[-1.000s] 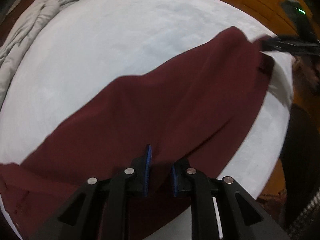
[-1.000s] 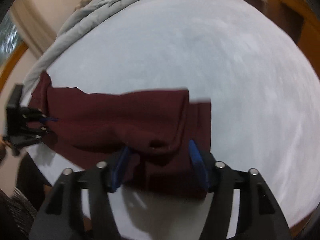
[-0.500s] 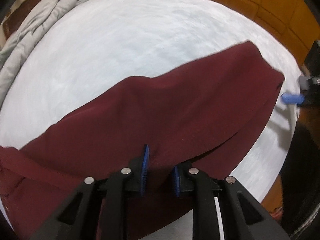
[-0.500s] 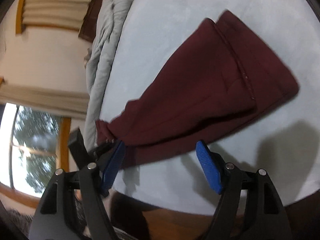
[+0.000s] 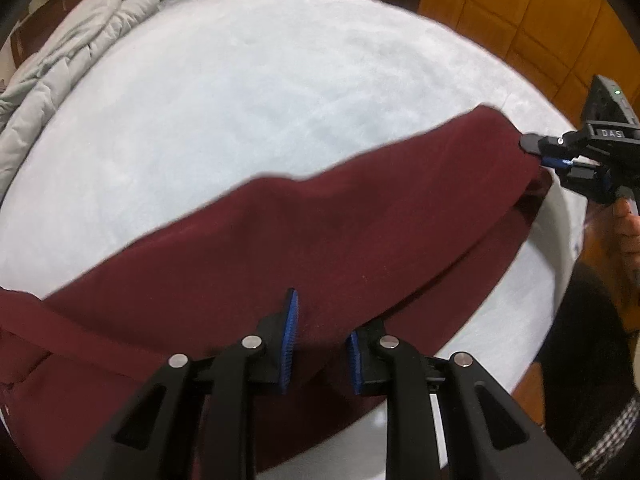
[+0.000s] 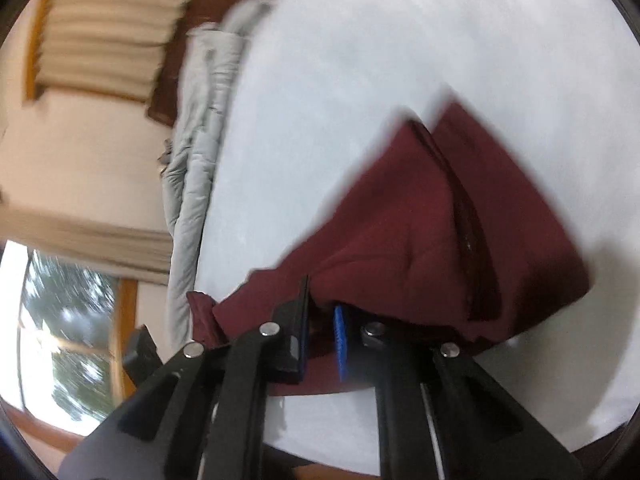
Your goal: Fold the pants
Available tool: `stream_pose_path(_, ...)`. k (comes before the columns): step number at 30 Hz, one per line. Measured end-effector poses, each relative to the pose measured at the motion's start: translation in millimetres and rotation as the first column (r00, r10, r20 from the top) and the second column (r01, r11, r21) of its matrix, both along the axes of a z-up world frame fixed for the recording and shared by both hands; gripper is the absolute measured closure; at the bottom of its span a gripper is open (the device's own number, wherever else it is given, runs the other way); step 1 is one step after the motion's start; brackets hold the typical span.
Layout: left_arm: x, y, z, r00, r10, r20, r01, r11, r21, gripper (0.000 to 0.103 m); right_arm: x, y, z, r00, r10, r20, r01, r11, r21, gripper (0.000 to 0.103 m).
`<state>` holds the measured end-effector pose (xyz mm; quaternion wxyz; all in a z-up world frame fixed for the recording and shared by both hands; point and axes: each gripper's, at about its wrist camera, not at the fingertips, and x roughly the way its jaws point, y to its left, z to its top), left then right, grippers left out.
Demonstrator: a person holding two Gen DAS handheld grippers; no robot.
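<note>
Dark maroon pants (image 5: 320, 240) lie folded lengthwise across the near part of a white bed (image 5: 260, 92). My left gripper (image 5: 318, 340) is shut on a fold of the pants at the near edge. My right gripper (image 6: 322, 332) is shut on the pants' near edge; in the left wrist view it (image 5: 548, 156) pinches the far right end of the pants. In the right wrist view the pants (image 6: 440, 232) stretch away to the right, with a seam showing.
A crumpled grey duvet (image 5: 80, 52) lies along the bed's far left side; it also shows in the right wrist view (image 6: 200, 140). Wooden panelling (image 5: 540, 20) stands beyond the bed on the right. A window (image 6: 60, 340) and curtains are to the left.
My right gripper was open and away from the cloth half a second ago; it has now closed on the pants' right end. The left gripper keeps its hold.
</note>
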<state>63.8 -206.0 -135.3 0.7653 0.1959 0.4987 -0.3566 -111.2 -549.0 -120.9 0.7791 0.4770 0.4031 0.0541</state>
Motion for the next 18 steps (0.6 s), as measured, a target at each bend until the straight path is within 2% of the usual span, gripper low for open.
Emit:
stream_pose_path(1, -4.5, -0.6, 7.6, 1.0, 0.001, 0.013, -0.001, 1.0, -0.013, 0.081, -4.3, -0.2, 16.1, 0.999, 0.008, 0.038, -0.007, 0.999, -0.045, 0.094)
stream_pose_path(3, -17.6, -5.2, 18.9, 0.999, -0.011, 0.03, 0.012, 0.999, -0.033, 0.081, -12.6, -6.7, 19.6, 1.0, 0.009, 0.029, -0.006, 0.995, -0.099, 0.094)
stream_pose_path(5, -32.8, -16.5, 10.3, 0.999, -0.033, 0.04, 0.033, 0.999, 0.007, 0.081, -11.9, -8.4, 0.7, 0.998, 0.006, -0.059, -0.014, 0.99, -0.139, 0.094)
stream_pose_path(7, -42.0, -27.0, -12.4, 0.998, -0.05, 0.042, 0.047, 0.996, 0.072, 0.08, -12.6, -10.2, -44.0, 0.977, -0.006, -0.212, -0.016, 0.994, -0.106, 0.094)
stream_pose_path(8, -44.9, -30.9, -30.1, 0.998, -0.052, 0.044, 0.046, 0.992, 0.119, 0.08, -15.8, -9.5, -54.8, 0.975, -0.017, -0.223, -0.001, 0.997, -0.078, 0.094)
stream_pose_path(9, -46.6, -31.1, -37.8, 0.997, -0.049, 0.056, 0.042, 0.991, 0.126, 0.079, -18.3, -7.5, -60.2, 0.977, -0.035, -0.21, 0.022, 0.998, -0.061, 0.094)
stream_pose_path(11, -47.9, -26.5, -37.2, 0.998, -0.022, 0.064, 0.016, 0.996, 0.087, 0.079, -18.3, -3.8, -55.7, 0.978, -0.041, -0.204, 0.026, 0.997, -0.076, 0.091)
stream_pose_path(13, -44.4, -19.0, -27.1, 0.999, 0.019, 0.034, -0.02, 0.999, 0.045, 0.071, -14.3, 2.3, -44.1, 0.976, -0.021, -0.216, -0.006, 0.993, -0.121, 0.078)
stream_pose_path(15, -42.9, -7.7, -15.3, 0.999, 0.041, -0.001, -0.041, 0.999, 0.004, 0.045, -13.6, 8.4, -28.2, 0.976, -0.019, -0.218, -0.02, 0.985, -0.172, 0.056)
stream_pose_path(16, -44.4, -3.4, -10.7, 0.999, 0.051, -0.009, -0.051, 0.999, -0.013, 0.038, -15.1, 12.8, -18.0, 0.974, -0.029, -0.227, -0.019, 0.978, -0.207, 0.051)
stream_pose_path(17, -46.3, 6.8, -1.6, 0.997, 0.07, -0.014, -0.071, 0.997, -0.037, 0.026, -18.0, 17.1, -9.3, 0.97, -0.037, -0.239, -0.022, 0.97, -0.241, 0.048)
stream_pose_path(18, -48.3, 19.4, 7.2, 0.995, 0.093, -0.018, -0.094, 0.994, -0.053, 0.018, -24.0, 21.5, -0.1, 0.968, -0.039, -0.246, -0.028, 0.964, -0.266, 0.048)
